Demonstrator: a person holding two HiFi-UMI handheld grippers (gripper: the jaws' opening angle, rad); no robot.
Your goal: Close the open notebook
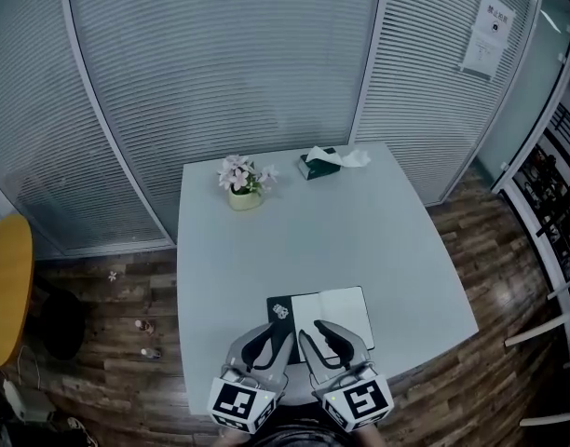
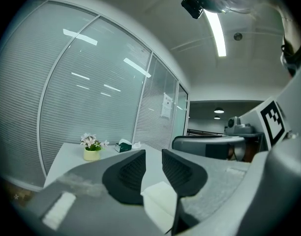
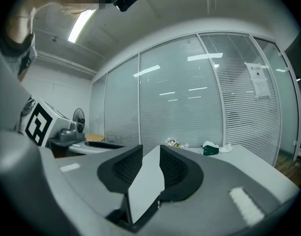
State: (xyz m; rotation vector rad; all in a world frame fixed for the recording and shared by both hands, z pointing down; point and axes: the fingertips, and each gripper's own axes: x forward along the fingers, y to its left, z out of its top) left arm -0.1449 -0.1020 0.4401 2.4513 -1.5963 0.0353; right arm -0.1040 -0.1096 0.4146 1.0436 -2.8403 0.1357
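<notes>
Head view: notebook (image 1: pixel 346 307) beneath right gripper (image 1: pixel 310 330)

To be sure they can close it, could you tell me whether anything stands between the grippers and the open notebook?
Nothing visible does. The left gripper and right gripper hover at the near edge of the notebook; the flower pot and tissue box sit well beyond it.
</notes>
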